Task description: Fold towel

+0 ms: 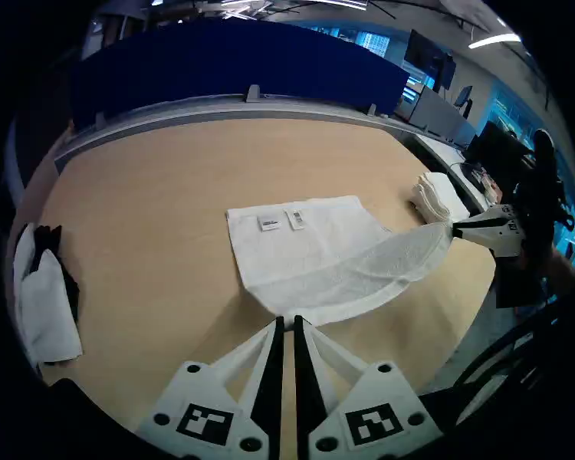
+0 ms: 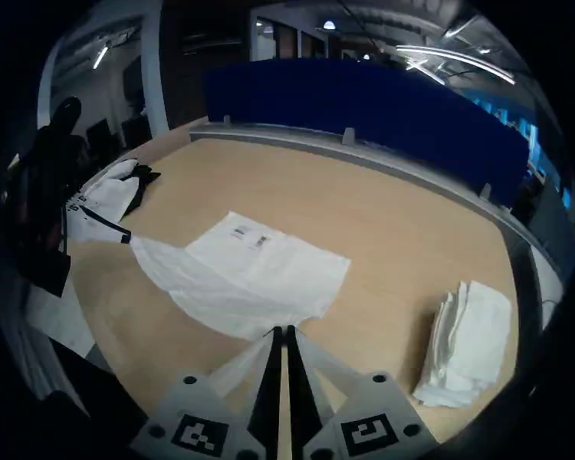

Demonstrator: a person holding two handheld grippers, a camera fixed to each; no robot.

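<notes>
- The left tongs (image 1: 287, 320), white plastic fingers with black inner faces, are pressed together on one near corner of the towel (image 1: 318, 257). In the right gripper view they show far off at the left, pinching that corner just above the tabletop (image 1: 149, 199).
- The right tongs (image 2: 281, 331), of the same make, are closed on the other near corner. In the left gripper view they sit at the right, nipping the cloth to a point.
- Each finger carries a square black-and-white marker (image 1: 205, 423) near its base.
- The towel is white terry. Its far part lies flat on the middle of the tabletop as a neat rectangle, while the near edge is lifted and hangs in a curved, sagging flap between the two tongs. The flap shows a nubby looped pile.
- Two small rectangular labels (image 1: 281, 221) lie side by side near the towel's far edge.
- The tabletop is smooth, pale wood-grain laminate with a grey rim along the back.
- A stack of folded white towels (image 2: 468, 345), soft-edged and layered, sits toward the right end, apart from the towel.
- At the left end lie a crumpled white cloth (image 1: 46, 307) and a black cloth (image 1: 54, 241), touching each other.
- A dark blue partition (image 1: 234, 65) stands upright behind the rim.
</notes>
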